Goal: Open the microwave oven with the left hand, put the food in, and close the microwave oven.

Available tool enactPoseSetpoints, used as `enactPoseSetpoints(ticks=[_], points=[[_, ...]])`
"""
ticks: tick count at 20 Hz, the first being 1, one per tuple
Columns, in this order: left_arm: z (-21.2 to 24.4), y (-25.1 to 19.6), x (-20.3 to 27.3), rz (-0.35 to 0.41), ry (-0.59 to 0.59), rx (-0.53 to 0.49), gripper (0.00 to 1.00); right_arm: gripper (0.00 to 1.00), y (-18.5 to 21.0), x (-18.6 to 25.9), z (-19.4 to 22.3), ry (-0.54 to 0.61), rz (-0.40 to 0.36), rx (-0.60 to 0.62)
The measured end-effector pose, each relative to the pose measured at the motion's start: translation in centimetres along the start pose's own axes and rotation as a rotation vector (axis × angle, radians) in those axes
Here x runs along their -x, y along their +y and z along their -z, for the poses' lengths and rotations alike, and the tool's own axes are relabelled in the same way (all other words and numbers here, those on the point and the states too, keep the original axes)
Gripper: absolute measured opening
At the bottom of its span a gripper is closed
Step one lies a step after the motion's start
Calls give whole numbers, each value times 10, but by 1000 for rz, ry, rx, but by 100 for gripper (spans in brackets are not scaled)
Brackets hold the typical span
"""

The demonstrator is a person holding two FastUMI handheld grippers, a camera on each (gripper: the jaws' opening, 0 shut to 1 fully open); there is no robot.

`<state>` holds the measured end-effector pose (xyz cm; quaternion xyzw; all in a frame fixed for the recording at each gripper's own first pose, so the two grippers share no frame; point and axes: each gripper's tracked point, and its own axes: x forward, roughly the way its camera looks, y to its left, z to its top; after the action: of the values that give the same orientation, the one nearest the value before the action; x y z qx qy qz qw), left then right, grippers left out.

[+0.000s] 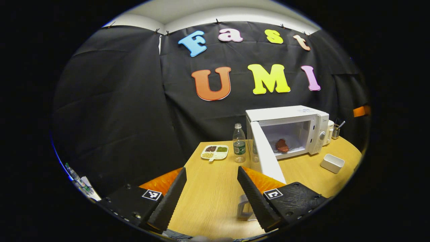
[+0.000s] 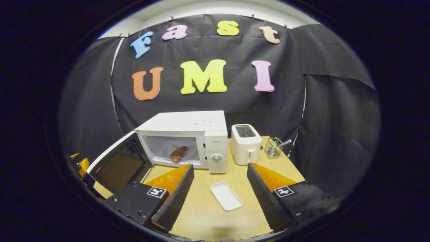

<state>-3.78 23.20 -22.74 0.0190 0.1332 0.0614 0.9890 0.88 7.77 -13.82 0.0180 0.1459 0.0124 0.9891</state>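
While microwave (image 2: 188,134) door (image 2: 119,164) open, food (image 2: 178,154) inside; both hand-held grippers spread.

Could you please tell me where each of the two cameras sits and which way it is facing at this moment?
Left gripper view: rides on the left gripper, out to the left of the open microwave door, facing across the table; its own two fingers show, apart.
Right gripper view: rides on the right gripper, facing the microwave head-on over a white tray; its own fingers show, apart.
Shared: microwave, the food inside, tray, table.
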Motion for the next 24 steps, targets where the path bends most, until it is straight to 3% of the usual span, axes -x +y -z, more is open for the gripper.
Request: enactPoseSetpoints(ticks=[1,2,3,4,5,6,7,9,10,17,24], points=[[7,1,-2,-1,17,4,84,100,-4,8,3,13,6,-16],[16,3,-6,4,28,4,88,100,-8,14,6,22,12,-28],[20,1,-5,13,33,9,89,91,-10,19,9,32,17,-39],[21,1,-3,25,34,24,86,91,-12,24,11,38,16,-50],[23,-4,-2,51,36,36,67,91,-14,27,13,44,20,-55],[28,-5,-3,59,40,46,52,100,-16,31,13,47,22,-52],[30,-5,-3,56,30,44,37,100,-17,32,13,47,25,-44],[43,-8,-9,53,42,39,12,100,-18,37,10,42,28,-32],[53,-11,-7,57,55,40,4,100,-18,39,10,41,25,-29],[64,-28,-17,62,69,1,0,100,-26,43,13,57,33,-24],[61,-87,-5,175,80,-7,0,100,-26,45,1,1,14,-7]])
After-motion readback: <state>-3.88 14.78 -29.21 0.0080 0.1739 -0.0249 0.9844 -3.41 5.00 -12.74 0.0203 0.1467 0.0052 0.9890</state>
